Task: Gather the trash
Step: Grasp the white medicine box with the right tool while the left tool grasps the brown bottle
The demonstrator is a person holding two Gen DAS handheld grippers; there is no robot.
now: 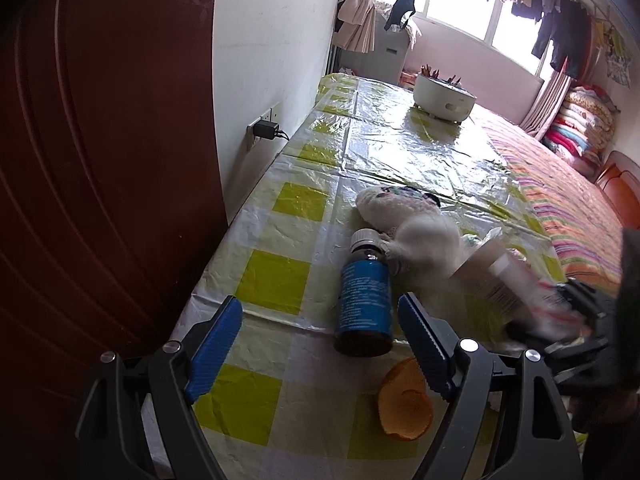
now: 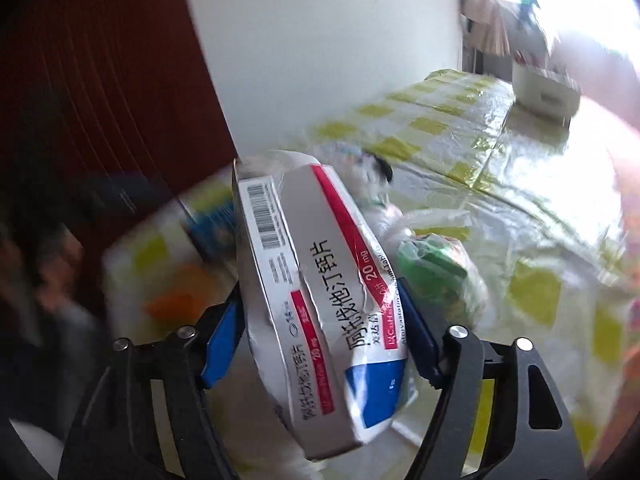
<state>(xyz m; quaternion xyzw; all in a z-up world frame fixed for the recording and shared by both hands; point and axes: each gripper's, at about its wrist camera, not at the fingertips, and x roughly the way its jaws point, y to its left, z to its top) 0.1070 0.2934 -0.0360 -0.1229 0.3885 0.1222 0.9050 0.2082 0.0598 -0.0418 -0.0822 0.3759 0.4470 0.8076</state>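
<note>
Left gripper (image 1: 320, 336): wide open, empty, over the yellow-checked plastic tablecloth (image 1: 276, 280)
Brown glass bottle with blue label (image 1: 365, 300): lying flat between the fingers
Orange peel piece (image 1: 406, 400): just beside the bottle
Right gripper (image 2: 320, 340): clamped on a crumpled white-and-red cardboard medicine box (image 2: 316, 300), probably lifted

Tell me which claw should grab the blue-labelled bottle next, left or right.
Left. The left claw is open and empty, with the bottle lying just ahead between its fingers. The right claw is already shut on the medicine box.
</note>
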